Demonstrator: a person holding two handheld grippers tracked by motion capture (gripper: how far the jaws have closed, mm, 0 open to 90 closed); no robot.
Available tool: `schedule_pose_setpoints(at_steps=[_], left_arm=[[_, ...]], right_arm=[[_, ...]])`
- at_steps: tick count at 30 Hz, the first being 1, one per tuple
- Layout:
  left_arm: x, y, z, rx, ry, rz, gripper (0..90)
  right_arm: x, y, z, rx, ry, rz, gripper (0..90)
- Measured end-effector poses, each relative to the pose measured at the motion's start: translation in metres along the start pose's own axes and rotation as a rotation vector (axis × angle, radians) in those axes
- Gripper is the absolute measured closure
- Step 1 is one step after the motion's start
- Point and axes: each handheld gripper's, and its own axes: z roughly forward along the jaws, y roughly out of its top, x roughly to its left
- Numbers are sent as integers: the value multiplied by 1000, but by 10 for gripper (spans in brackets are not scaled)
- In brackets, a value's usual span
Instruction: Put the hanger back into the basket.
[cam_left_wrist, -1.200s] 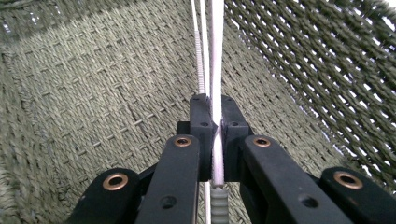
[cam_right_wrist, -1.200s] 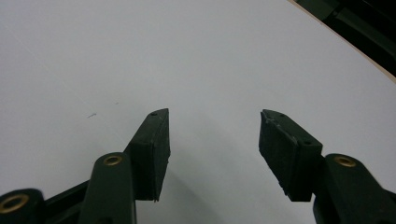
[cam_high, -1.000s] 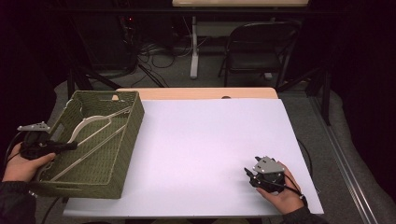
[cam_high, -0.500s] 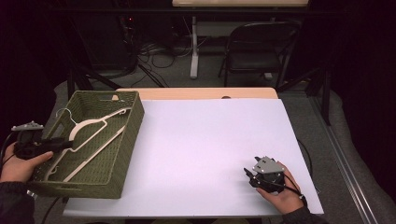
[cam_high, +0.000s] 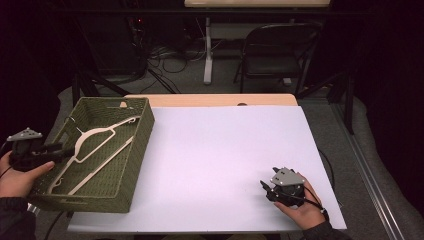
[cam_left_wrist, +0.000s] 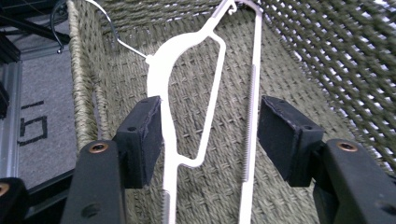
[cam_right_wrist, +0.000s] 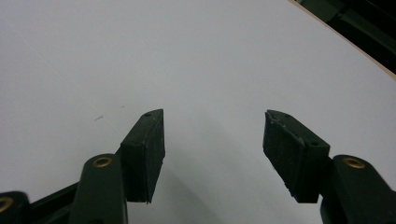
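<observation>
Two grippers stand open: our left gripper (cam_left_wrist: 208, 140) has just been opening, its pads clear of the white hanger (cam_left_wrist: 187, 93) lying in the woven basket (cam_high: 135, 150), evidently released; right gripper (cam_high: 272, 189) rests idle on the table (cam_high: 215, 150).

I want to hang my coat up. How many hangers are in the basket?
1. One white hanger lies flat on the bottom of the green basket at the table's left side, its hook toward the far end. Nothing seems hidden under it.
</observation>
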Motion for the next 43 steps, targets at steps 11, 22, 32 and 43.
schedule_pose_setpoints(at_steps=[11, 22, 32, 43], left_arm=[[-47, 13, -26, -103, -19, 53, 419], [-125, 24, -32, -163, -87, 102, 371], [-188, 18, -9, -231, -206, 156, 338], [-258, -2, 47, -150, -315, 282, 354]], right_arm=[[-5, 2, -13, -23, -5, 28, 363], [-11, -5, -25, -28, -22, 64, 364], [-10, -8, -24, -40, 7, 88, 364], [-5, -9, -20, -42, 22, 70, 364]])
